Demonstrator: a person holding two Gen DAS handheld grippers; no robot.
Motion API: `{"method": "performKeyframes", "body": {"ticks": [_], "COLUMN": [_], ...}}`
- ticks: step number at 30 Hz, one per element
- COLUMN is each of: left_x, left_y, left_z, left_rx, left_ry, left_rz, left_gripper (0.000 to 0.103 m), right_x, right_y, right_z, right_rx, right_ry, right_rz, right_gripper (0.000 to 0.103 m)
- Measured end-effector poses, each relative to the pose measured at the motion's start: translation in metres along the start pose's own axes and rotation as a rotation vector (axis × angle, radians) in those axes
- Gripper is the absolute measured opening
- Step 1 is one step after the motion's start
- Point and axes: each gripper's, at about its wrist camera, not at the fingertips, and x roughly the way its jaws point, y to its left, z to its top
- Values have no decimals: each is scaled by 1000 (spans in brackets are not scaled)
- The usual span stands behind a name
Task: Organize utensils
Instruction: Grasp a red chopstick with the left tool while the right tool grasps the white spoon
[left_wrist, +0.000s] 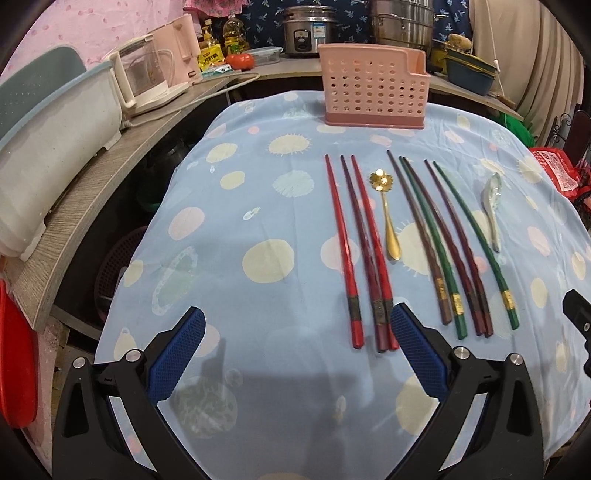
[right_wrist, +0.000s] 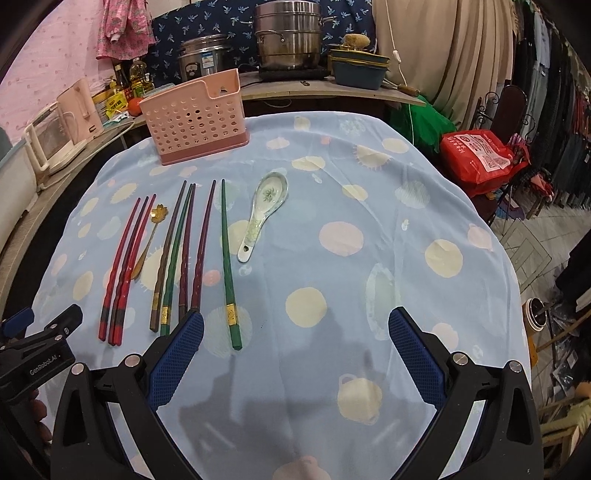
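Note:
Several chopsticks lie side by side on the blue spotted tablecloth (left_wrist: 258, 206): red ones (left_wrist: 369, 243) (right_wrist: 123, 269), then brown, green and maroon ones (left_wrist: 443, 240) (right_wrist: 184, 251). A gold flower spoon (left_wrist: 388, 218) (right_wrist: 147, 240) lies between the groups. A white ceramic spoon (left_wrist: 493, 206) (right_wrist: 264, 210) lies to the right. A pink perforated holder (left_wrist: 373, 88) (right_wrist: 195, 114) stands at the table's far edge. My left gripper (left_wrist: 297, 330) is open and empty, near the red chopsticks' ends. My right gripper (right_wrist: 295, 330) is open and empty, right of the last green chopstick (right_wrist: 229, 266).
A counter at the left holds a white dish rack (left_wrist: 48, 147) and a kettle (left_wrist: 147, 74). Steel pots (right_wrist: 288, 37) and a rice cooker (right_wrist: 201, 55) stand behind the table. A red bag (right_wrist: 480, 155) sits at the right, beyond the table edge.

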Motion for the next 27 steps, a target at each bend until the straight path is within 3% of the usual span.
{"method": "performKeyframes", "body": {"ticks": [12,15,19,23,27], "left_x": [27,34,39,46,49], "left_y": [-3,-4,-5,-6,-7], "left_z": [9,10,8,4,1], "left_rx": [15,17,28,34,36], "left_ry": [35,46,64,84,92], "left_rz": [-8,-19,-47,-72,-92], "left_gripper": [96,96,89,73,68], "right_x": [33,43,57,63,65], "right_y": [2,3,8,13,14], "right_z": [16,23,33,37,36], "right_rx": [11,17,20,19,18], "right_ry": [19,23,37,43,50], "right_rz": [-16,-15,0,13,16], "right_gripper": [96,92,84,83,83]}}
